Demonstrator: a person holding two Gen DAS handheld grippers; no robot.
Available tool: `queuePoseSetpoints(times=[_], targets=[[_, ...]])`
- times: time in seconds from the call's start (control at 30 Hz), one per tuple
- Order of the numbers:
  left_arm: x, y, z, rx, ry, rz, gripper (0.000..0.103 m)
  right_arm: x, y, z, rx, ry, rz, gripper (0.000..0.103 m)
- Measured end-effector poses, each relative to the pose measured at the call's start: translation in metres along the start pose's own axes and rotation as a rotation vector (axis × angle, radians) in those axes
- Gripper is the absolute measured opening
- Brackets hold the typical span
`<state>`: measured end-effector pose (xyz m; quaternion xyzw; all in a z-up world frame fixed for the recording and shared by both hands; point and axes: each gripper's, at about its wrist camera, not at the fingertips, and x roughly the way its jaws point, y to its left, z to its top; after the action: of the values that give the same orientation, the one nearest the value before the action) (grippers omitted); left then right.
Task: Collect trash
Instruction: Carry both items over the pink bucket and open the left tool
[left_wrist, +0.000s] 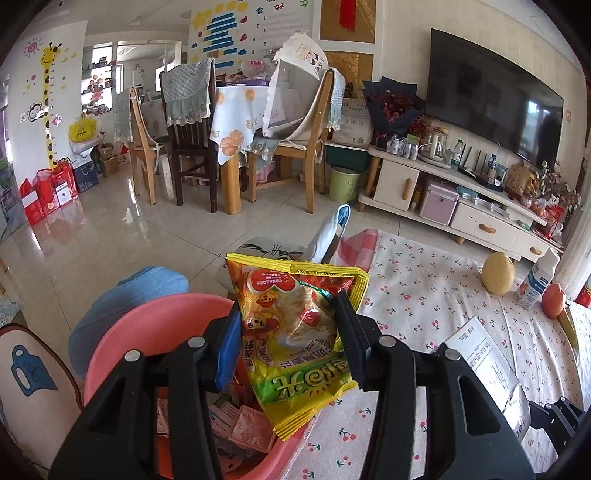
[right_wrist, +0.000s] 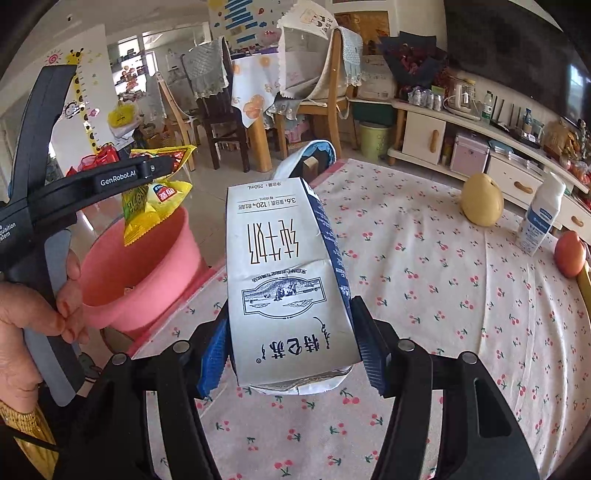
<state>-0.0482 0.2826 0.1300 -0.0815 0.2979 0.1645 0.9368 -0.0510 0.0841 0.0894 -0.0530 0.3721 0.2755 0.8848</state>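
Nearest you, your right gripper (right_wrist: 291, 354) is clamped on the white crumpled milk carton (right_wrist: 284, 280) above the cherry-print tablecloth (right_wrist: 424, 295). Your left gripper (left_wrist: 288, 325) pinches the yellow crinkly snack bag (left_wrist: 295, 332) over the pink plastic bin (left_wrist: 155, 321), so I'd guess drop it, then swing the carton left. Farther right: a yellow pear (right_wrist: 482, 201), upright white bottle (right_wrist: 541, 214).

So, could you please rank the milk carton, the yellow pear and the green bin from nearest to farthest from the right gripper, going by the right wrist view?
1. Milk carton: held between the right gripper's fingers.
2. Pear: ahead to the right, on the cherry-print cloth.
3. Green bin: on the floor beyond the cloth's far edge, by the TV cabinet.
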Motion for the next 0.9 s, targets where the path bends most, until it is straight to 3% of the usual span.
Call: queuePoseSetpoints(times=[0.9], targets=[[0.014, 0.089, 0.017, -0.156, 0.007, 0.180, 0.049, 0.063, 0.108, 0.052, -0.158, 0.022, 0.121, 0.062]])
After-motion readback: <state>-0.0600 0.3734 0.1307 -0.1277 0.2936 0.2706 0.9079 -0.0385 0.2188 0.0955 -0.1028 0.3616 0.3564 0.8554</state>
